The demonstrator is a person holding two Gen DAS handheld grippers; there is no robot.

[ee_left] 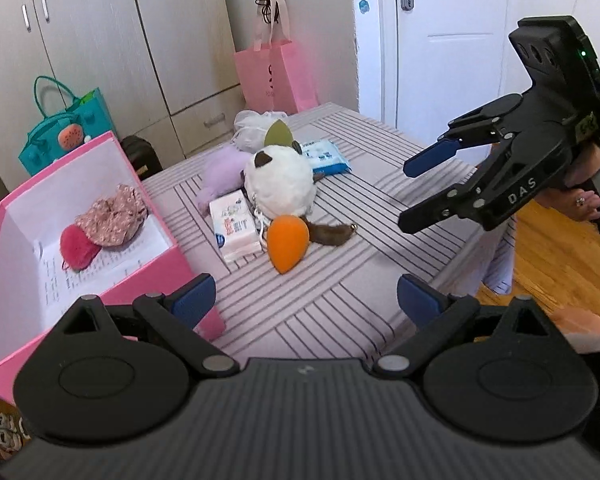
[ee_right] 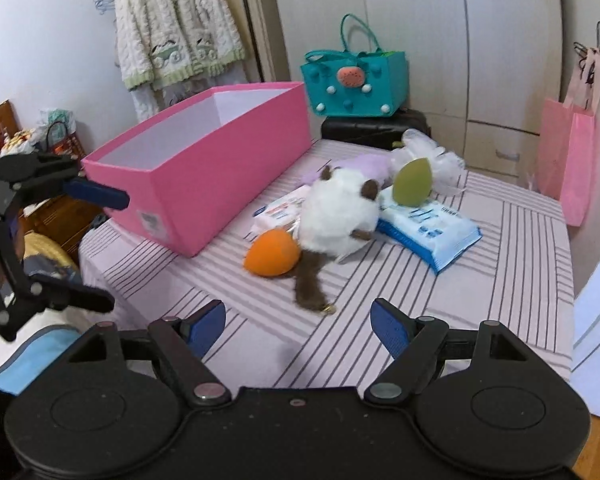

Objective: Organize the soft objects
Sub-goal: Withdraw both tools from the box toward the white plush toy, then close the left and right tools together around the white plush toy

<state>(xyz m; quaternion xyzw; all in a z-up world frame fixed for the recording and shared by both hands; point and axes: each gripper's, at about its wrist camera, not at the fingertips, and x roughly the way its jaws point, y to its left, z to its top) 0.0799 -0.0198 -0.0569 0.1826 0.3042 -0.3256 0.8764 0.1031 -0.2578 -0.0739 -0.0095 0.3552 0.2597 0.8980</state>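
Both tongs [ee_left: 306, 300] [ee_right: 298, 326] gape empty; orange sponge [ee_left: 287, 244] tip points toward camera.

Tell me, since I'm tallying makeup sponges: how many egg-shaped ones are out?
2: the orange sponge in front of the white plush, the green sponge behind it. Others may be hidden.

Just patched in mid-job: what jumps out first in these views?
The big open pink cardboard box on the table's left edge, already holding a floral fabric pouch and a red fuzzy puff. Beside it lies a pile led by a fluffy white plush toy and an orange teardrop sponge. Both grippers hover open, empty.
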